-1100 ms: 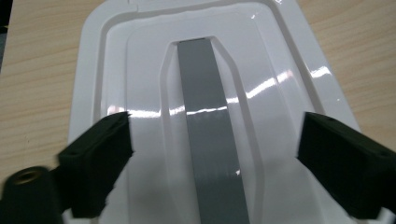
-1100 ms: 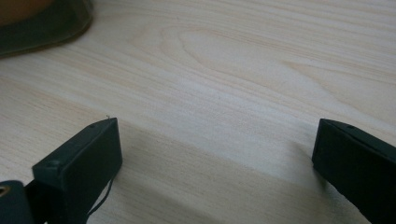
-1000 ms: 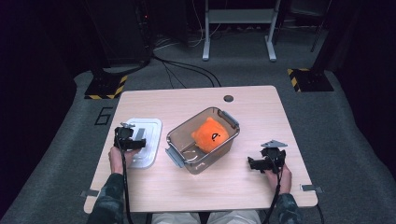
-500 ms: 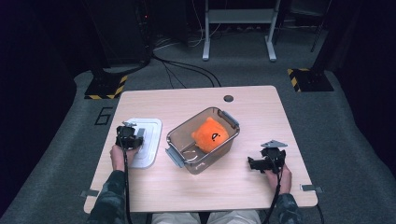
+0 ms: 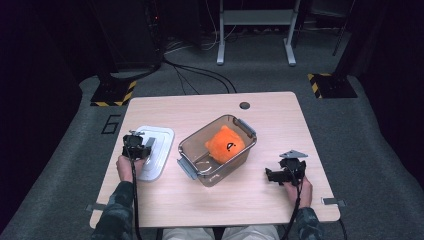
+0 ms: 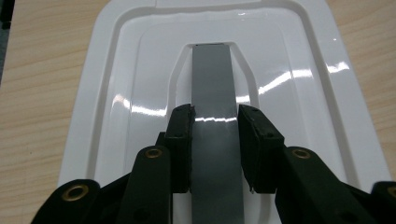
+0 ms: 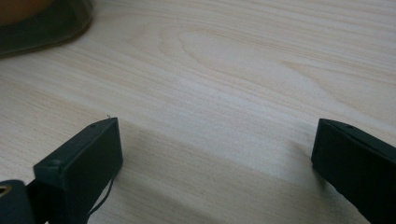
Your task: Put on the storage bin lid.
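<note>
Floor marking "6" (image 5: 113, 123) (beside table (image 5: 280, 110)).

An orange plush toy (image 5: 226, 143) sits inside a clear bin (image 5: 192, 145) on the table (image 5: 270, 115).

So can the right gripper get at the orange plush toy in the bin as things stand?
Probably yes: the right gripper is open with nothing in it, the clear bin has no lid on, and the orange plush toy lies uncovered beyond bare table.
</note>
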The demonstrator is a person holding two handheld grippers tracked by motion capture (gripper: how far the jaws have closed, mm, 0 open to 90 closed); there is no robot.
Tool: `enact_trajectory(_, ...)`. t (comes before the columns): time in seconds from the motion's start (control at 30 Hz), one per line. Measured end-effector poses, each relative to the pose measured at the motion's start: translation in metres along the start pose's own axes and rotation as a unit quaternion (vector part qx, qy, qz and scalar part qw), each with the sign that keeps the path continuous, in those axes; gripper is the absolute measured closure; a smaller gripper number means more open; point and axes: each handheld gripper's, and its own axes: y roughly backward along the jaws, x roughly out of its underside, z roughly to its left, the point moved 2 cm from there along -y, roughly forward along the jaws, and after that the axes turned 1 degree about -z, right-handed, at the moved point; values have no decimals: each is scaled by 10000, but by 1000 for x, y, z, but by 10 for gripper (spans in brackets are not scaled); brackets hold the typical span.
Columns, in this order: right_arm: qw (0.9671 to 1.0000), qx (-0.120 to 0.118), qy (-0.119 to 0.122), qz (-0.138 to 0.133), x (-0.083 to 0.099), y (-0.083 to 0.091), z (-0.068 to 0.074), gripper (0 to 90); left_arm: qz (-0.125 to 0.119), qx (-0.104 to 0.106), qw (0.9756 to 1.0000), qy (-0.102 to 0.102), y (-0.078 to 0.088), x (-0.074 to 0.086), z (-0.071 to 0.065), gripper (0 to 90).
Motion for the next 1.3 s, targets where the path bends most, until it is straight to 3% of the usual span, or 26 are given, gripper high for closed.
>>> enact_trajectory(0.3, 10000, -1, -3, -1, 0, 0, 0, 13, -223, 139, 9994, -220, 18, -12, -4, 665)
enact_trajectory(0.5, 10000, 3, -12, -2, 0, 0, 0, 14, -356, 432, 9982, -202, 31, -20, -8, 665)
enact_trajectory(0.63, 10000, 6, -14, -2, 0, 0, 0, 14, -376, 450, 9977, -347, 38, -25, -12, 665)
enact_trajectory(0.97, 10000, 5, -18, -2, 0, 0, 0, 17, -479, 552, 9966, -371, 46, -29, -15, 665)
enact_trajectory(1.3, 10000, 7, -21, -4, 0, 0, 0, 17, -640, 492, 9957, -448, 63, -44, -14, 665)
